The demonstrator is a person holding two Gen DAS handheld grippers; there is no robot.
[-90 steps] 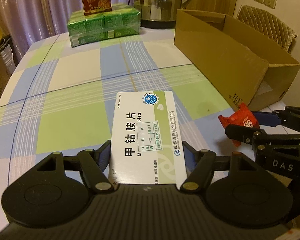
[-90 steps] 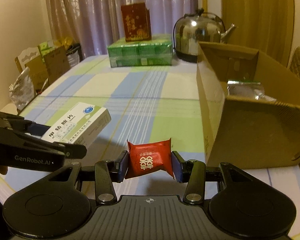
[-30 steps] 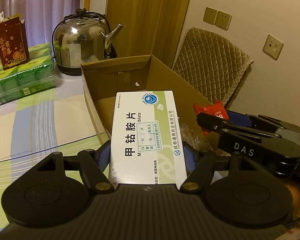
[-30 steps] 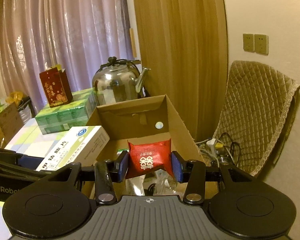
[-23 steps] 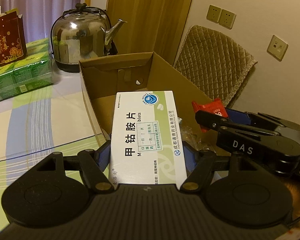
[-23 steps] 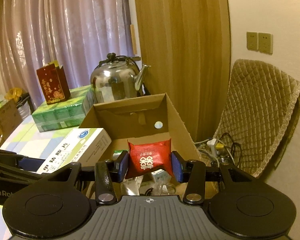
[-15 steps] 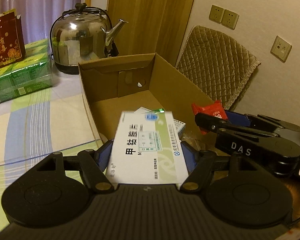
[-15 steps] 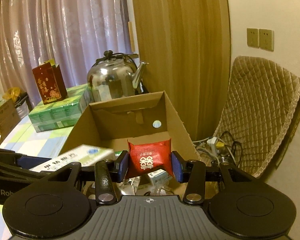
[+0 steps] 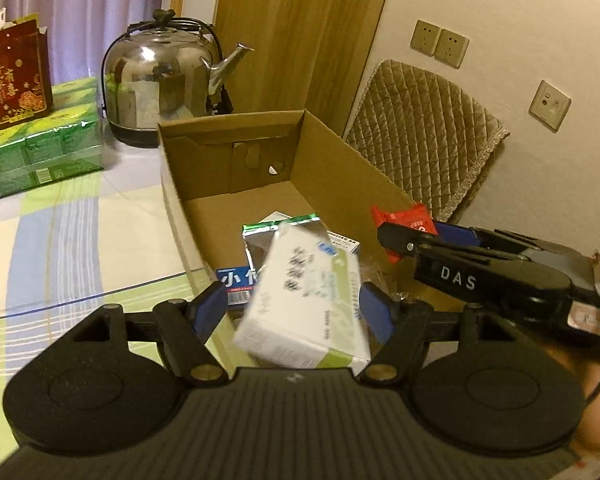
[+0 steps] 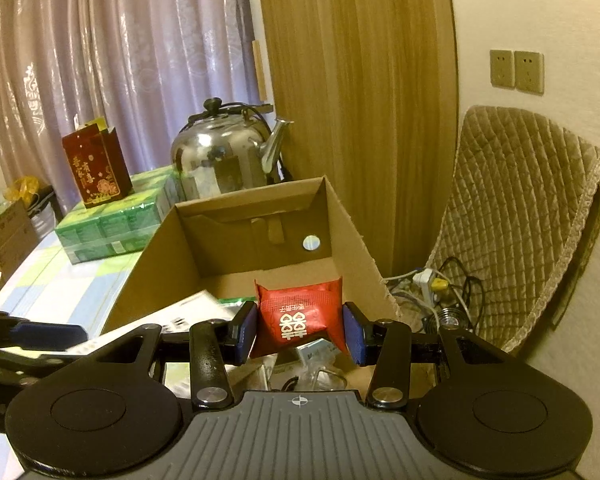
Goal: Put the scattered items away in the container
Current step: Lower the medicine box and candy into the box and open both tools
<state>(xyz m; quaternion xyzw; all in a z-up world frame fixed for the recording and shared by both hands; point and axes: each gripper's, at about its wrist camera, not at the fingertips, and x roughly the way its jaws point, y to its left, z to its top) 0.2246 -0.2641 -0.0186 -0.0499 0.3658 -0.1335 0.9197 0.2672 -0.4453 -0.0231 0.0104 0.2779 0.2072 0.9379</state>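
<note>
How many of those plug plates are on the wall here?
3. One plate and its neighbour plate sit side by side above the quilted chair back; a single plate is lower, further right. Others may be hidden out of view.

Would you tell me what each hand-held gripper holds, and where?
Right hand-held gripper: red packet, pinched at its side edges. Left hand-held gripper: nothing; the medicine box tumbles free.

Left claw (image 9: 292,312) spread; right claw (image 10: 300,332) clamped (level).
</note>
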